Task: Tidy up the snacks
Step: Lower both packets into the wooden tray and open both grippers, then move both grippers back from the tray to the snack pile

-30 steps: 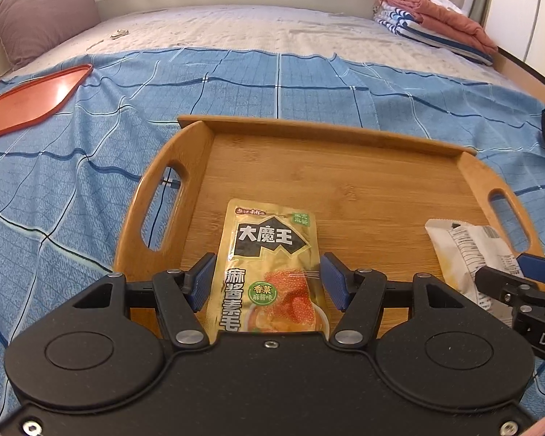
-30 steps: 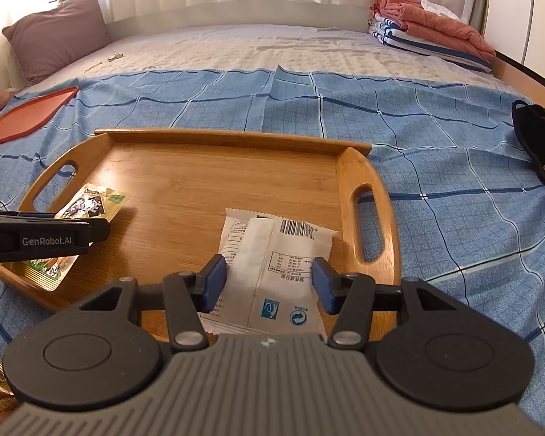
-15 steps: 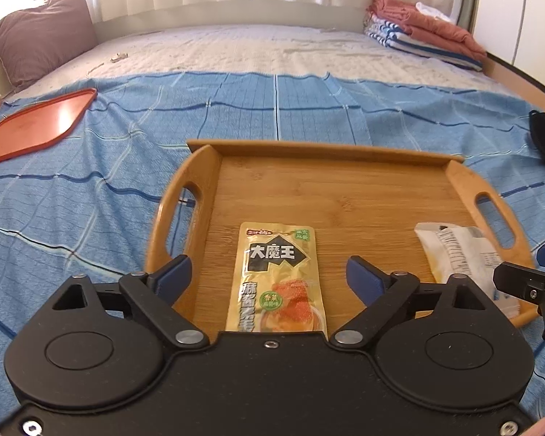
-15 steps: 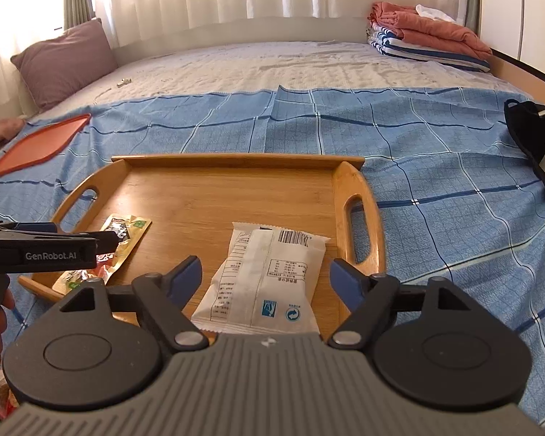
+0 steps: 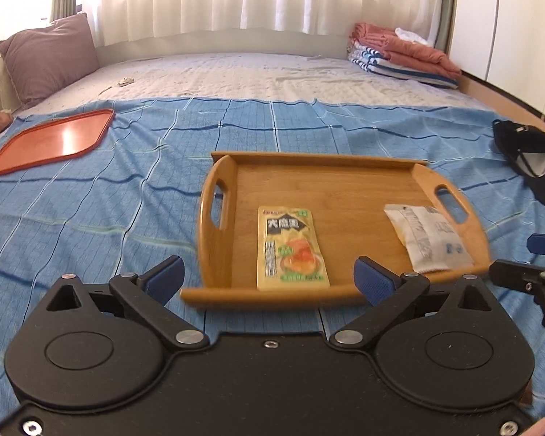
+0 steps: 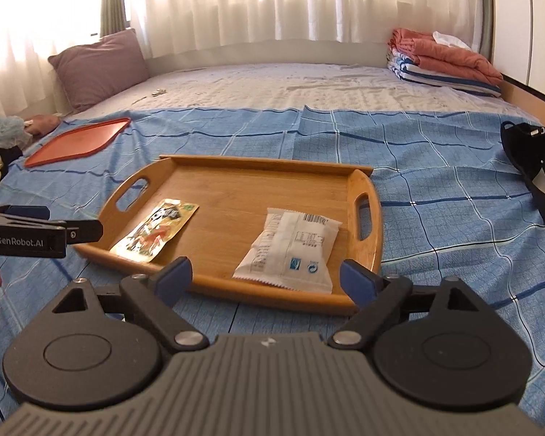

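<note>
A wooden tray [image 5: 348,181] [image 6: 243,181] with two handles lies on the blue checked bedspread. On its left part lies a yellow snack packet [image 5: 290,249] [image 6: 156,230], on its right part a white snack packet [image 5: 428,239] [image 6: 290,250]. My left gripper [image 5: 269,279] hangs in front of the tray's near rim, jaws still opening, nothing between them. My right gripper [image 6: 265,278] hovers just short of the white packet, jaws also opening and empty. Each gripper shows at the edge of the other's view.
An orange tray [image 5: 51,141] [image 6: 78,141] lies at the far left on the bedspread. A black cap [image 5: 530,160] [image 6: 534,167] sits at the right. A mauve pillow [image 5: 47,58] and folded blankets [image 5: 403,54] lie at the back.
Both grippers let go of their packets, opened wide and drew back and up from the tray. The yellow and white packets now lie on the tray.
</note>
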The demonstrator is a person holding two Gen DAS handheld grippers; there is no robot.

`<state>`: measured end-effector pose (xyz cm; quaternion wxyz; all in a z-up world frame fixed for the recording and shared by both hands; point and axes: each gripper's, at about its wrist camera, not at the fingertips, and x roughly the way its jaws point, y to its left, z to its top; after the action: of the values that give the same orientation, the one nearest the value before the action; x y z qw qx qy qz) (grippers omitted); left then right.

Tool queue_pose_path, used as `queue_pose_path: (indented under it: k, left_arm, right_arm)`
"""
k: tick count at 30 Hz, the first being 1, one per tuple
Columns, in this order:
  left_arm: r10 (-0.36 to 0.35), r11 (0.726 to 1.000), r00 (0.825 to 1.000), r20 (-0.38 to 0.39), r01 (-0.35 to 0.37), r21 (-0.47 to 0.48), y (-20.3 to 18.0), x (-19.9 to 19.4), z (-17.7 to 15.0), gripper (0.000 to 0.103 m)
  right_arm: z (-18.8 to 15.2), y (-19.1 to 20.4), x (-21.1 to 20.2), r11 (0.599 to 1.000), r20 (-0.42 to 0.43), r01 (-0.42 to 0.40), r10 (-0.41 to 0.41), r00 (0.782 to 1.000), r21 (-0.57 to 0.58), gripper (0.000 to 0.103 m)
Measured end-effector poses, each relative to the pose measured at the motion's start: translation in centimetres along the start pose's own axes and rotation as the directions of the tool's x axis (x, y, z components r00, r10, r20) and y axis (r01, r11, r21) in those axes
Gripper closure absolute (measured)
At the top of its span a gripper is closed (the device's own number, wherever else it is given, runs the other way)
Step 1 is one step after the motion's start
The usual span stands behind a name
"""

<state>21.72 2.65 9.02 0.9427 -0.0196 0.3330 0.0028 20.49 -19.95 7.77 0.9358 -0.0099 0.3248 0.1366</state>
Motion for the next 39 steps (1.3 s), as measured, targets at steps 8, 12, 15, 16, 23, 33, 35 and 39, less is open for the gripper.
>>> queue_pose_path:
  k: [8, 12, 15, 16, 23, 33, 35, 39]
  left_arm:
    - [-0.025, 1.0, 0.999, 0.044, 0.026, -0.009, 1.0, -5.1, -2.9, 0.002]
    - [-0.03, 0.999, 0.998, 0.063, 0.031, -0.017, 1.4, -7.3, -4.0, 0.002]
    - [-0.037, 0.999, 0.996, 0.084, 0.04, -0.03, 1.7, -8.9, -5.1, 0.002]
    - [-0.036, 0.999, 0.995, 0.093, 0.039, -0.029, 1.8, -9.4, -5.4, 0.001]
    - [-0.048, 0.998, 0.992, 0.116, 0.052, -0.033, 1.6, -12.0, -8.3, 0.001]
    - [-0.024, 1.0, 0.994, 0.106, 0.026, -0.013, 0.8, -12.4, -11.7, 0.001]
    - [-0.027, 0.999, 0.995, 0.094, 0.029, -0.02, 0.7, -12.2, -12.4, 0.001]
    - [-0.034, 0.999, 0.996, 0.08, 0.035, -0.013, 0.5, -12.0, -13.6, 0.001]
  right_arm:
    - [-2.6, 1.5, -3.5, 0.999, 0.025, -0.023, 0.024, 0.999, -0.046, 0.007]
    - [-3.7, 2.0, -5.2, 0.998, 0.046, -0.026, 0.029, 0.999, -0.061, 0.006]
    - [-4.4, 2.4, -6.4, 0.997, 0.066, -0.026, 0.031, 0.997, -0.071, 0.004]
    - [-4.7, 2.4, -6.8, 0.997, 0.071, -0.028, 0.033, 0.997, -0.072, 0.003]
    - [-6.7, 2.6, -8.2, 0.995, 0.083, -0.008, 0.016, 0.996, -0.1, 0.002]
    - [-10.2, 1.3, -8.4, 0.997, 0.063, 0.047, -0.043, 0.997, -0.066, 0.002]
    - [-10.8, 0.8, -8.3, 0.998, 0.062, 0.055, -0.053, 0.997, -0.037, 0.002]
    - [-11.8, 0.1, -8.1, 0.996, 0.07, 0.091, -0.09, 0.993, -0.008, 0.003]
